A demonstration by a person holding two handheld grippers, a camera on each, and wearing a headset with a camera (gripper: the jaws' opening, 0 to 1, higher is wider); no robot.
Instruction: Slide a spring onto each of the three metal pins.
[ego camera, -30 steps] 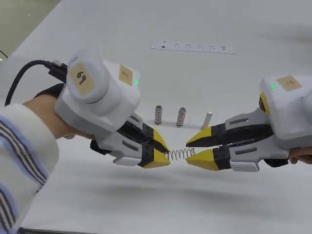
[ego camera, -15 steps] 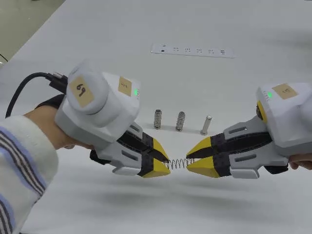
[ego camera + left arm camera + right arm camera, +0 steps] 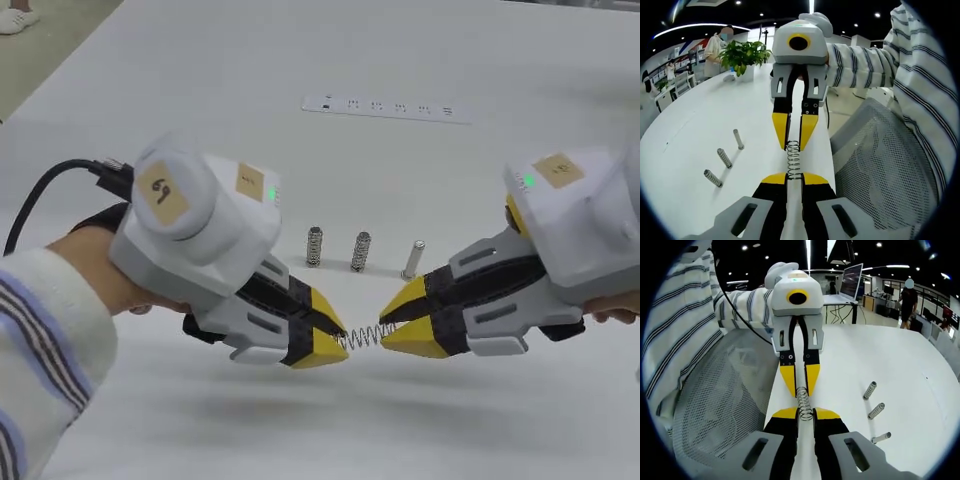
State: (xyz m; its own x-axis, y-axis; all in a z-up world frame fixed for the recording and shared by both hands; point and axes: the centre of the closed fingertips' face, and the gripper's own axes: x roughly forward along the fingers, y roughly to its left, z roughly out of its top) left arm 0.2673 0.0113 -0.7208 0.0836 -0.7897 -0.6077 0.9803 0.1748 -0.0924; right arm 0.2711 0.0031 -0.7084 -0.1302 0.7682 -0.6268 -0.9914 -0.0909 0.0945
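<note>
- The left gripper [image 3: 340, 335] is held low over the white surface [image 3: 480, 60], jaws pointing right. They are drawn narrow and pinch one end of the loose spring [image 3: 362, 335]. That gives this end an anchor while the other end is handled.
- The leftmost pin [image 3: 314, 247] stands upright beyond the grippers and already has a coil over it, so that part looks done.
- The middle pin [image 3: 360, 251], just beside it, is sleeved the same way.
- The loose spring hangs in the air between the two grippers, clear of the surface and nearer the person than the row of pins. In the left gripper view it runs straight from that gripper's own tips [image 3: 788, 177] to the tips facing them. It looks like a handover or a regrip, to get the coil pointing usefully.
- The bare pin [image 3: 413, 259] is last in the row, smooth metal with nothing on it, and is the likely destination.
- The right gripper [image 3: 388, 328] faces left, jaws narrowed onto the spring's other end. It sits nearest the bare pin, so it seems the natural one to carry the coil over and lower it on.
- Once one gripper lets go, the spring may droop or twist.
</note>
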